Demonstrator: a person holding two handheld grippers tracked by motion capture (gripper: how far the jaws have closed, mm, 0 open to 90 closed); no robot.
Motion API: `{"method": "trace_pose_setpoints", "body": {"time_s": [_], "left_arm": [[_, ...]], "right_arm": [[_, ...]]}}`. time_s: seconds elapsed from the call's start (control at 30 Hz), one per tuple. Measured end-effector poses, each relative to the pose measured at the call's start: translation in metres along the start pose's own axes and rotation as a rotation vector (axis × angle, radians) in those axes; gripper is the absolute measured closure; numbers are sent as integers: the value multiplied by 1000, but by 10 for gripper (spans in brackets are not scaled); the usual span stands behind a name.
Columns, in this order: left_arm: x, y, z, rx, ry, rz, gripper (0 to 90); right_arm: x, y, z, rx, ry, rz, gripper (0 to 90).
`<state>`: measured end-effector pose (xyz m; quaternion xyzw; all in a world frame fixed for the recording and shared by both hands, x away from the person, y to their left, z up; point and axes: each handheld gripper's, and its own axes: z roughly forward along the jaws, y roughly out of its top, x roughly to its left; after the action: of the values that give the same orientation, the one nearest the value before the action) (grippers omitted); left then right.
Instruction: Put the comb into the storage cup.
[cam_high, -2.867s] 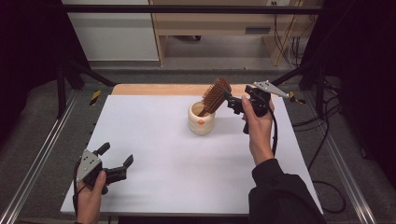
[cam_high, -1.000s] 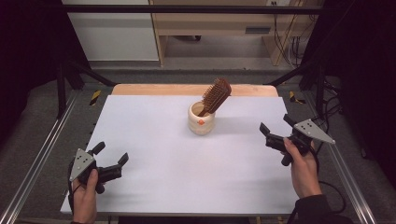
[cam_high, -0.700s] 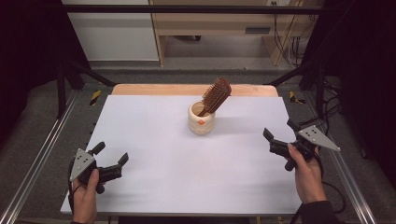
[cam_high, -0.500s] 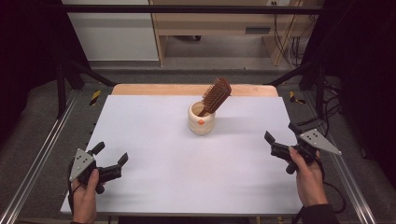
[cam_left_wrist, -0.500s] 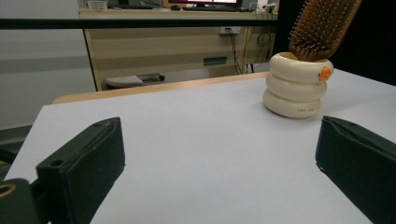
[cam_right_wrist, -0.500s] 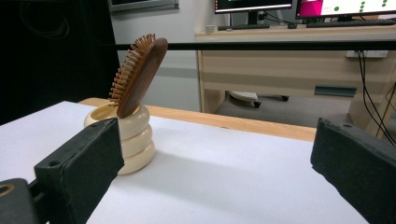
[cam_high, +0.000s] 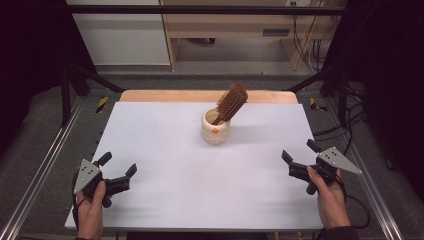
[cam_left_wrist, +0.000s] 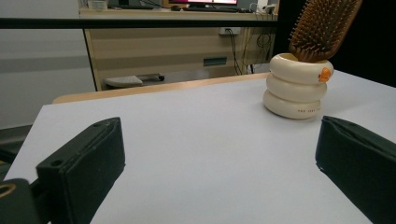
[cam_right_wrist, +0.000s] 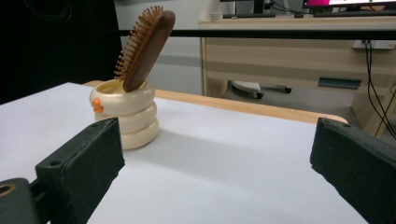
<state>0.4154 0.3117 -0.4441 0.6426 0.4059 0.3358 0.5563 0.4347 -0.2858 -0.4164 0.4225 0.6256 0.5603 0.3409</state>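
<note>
Hairbrush (cam_high: 231, 102): we find it standing handle-down in the cup, head leaning toward the table's right, bristles facing left; nothing holds it.
Cup (cam_high: 216, 127): cream, ringed, with an orange mark; it sits at the middle of the far half of the white table (cam_high: 165, 150).
Right gripper (cam_high: 296, 159): we note it has let go of the brush and drawn back to the near right edge, jaws spread wide, empty.
Left gripper (cam_high: 118, 168): resting at the near left corner as before, jaws wide apart, empty.
Change: we record the brush as released; both grippers are well apart from the cup.
Judgement: we take the placing to be finished.
</note>
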Motion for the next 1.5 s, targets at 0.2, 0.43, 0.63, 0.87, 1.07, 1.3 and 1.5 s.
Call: {"method": "trace_pose_setpoints", "body": {"time_s": [0.2, 0.43, 0.63, 0.87, 1.07, 1.3, 1.5], "left_arm": [[0, 0, -2, -3, 1, -6, 13], [0, 2, -10, -19, 0, -22, 13], [1, 2, -12, -18, -6, -25, 14], [0, 2, -12, -11, -27, -15, 15], [0, 2, -11, -10, -35, -16, 16], [-1, 1, -10, -6, -39, -8, 16], [-1, 1, -9, -10, -45, -8, 16]], "right_arm": [[4, -7, -2, 4, 17, 4, 29], [6, -10, -7, 4, 36, -5, 29], [9, -16, -9, 1, 55, -13, 29], [12, -25, -10, 1, 65, -8, 28], [13, -33, -9, 6, 72, -3, 28], [19, -42, -6, 29, 100, -5, 29], [25, -48, -1, 45, 123, -9, 31]]}}
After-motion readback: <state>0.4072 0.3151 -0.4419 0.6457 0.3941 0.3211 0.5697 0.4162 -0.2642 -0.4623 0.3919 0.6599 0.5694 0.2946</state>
